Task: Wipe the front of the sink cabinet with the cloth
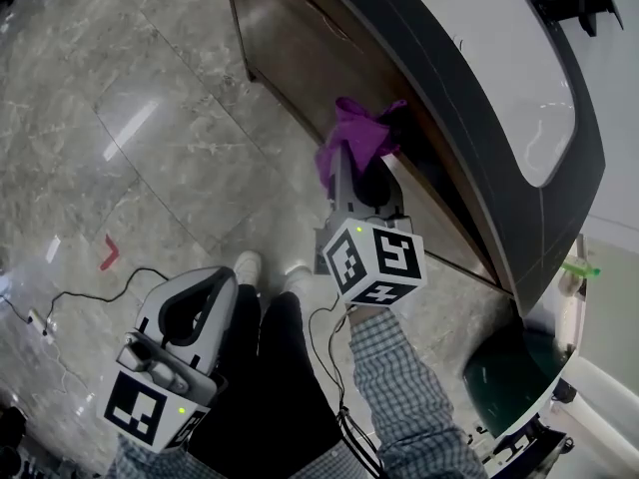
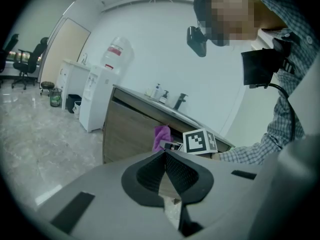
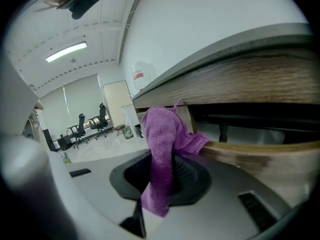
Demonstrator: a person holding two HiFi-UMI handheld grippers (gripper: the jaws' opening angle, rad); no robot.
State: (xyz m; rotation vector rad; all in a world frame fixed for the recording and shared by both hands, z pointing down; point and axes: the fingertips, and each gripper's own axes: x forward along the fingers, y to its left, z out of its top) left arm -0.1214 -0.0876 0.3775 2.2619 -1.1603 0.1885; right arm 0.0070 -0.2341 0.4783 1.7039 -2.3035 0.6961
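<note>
Two hand-held grippers share the frame with a grey marble floor (image 1: 150, 118) and, standing on it, the sink cabinet (image 1: 300, 53), whose brown wood-grain front runs under a dark countertop rim (image 1: 469, 98). The right gripper (image 1: 361, 168), marker cube facing up, reaches out from a checked sleeve (image 1: 399, 367) to the cabinet front, just below the countertop. Its jaws are clamped on a purple cloth (image 1: 359, 133). The bunched cloth rests against the cabinet, and in the right gripper view one corner lies over the top edge of a wood panel (image 3: 250, 156), with a dark recess behind it. The loose end hangs down between the jaw pads. The left gripper (image 1: 205, 292) is held low and well apart from the cabinet, above the person's dark trousers. Its jaws are pressed together with nothing between them. Nearer the cabinet than this gripper, two white shoes (image 1: 248, 265) stand on the floor.
</note>
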